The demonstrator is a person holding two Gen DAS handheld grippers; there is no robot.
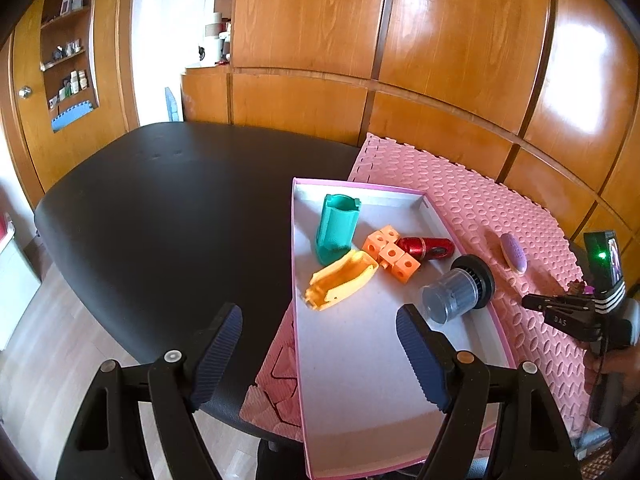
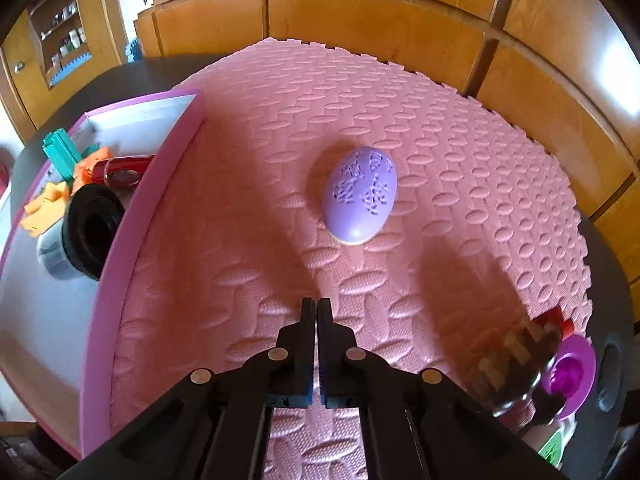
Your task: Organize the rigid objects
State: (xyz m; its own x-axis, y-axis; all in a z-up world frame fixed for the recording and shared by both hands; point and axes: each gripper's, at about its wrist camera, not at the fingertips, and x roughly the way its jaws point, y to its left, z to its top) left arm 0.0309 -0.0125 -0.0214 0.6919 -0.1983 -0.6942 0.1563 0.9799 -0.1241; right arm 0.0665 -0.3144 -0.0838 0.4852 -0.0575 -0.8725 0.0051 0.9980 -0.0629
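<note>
1. Only from the right wrist is the purple egg's (image 2: pixel 359 195) patterned top seen; it lies mid-mat (image 2: pixel 460 168), outside the box (image 2: pixel 116 240).
2. Only from the left wrist is the box's whole floor seen.
3. "BAS" can be read on the right gripper (image 1: pixel 534 303).
4. Counted in the box: one teal holder (image 1: pixel 336 226), one yellow piece (image 1: pixel 342 280), one orange cube cluster (image 1: pixel 390 254), one red tube (image 1: pixel 426 247), one black-capped jar (image 1: pixel 460 290).
5. Left gripper (image 1: pixel 320 320) is spread wide and empty; right fingers are pressed together, empty.

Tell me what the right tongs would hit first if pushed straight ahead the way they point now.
Probably the pink foam mat just ahead of the shut right tongs. The purple egg lies further along and slightly right; whether they would reach it depends on depth I cannot judge.
</note>
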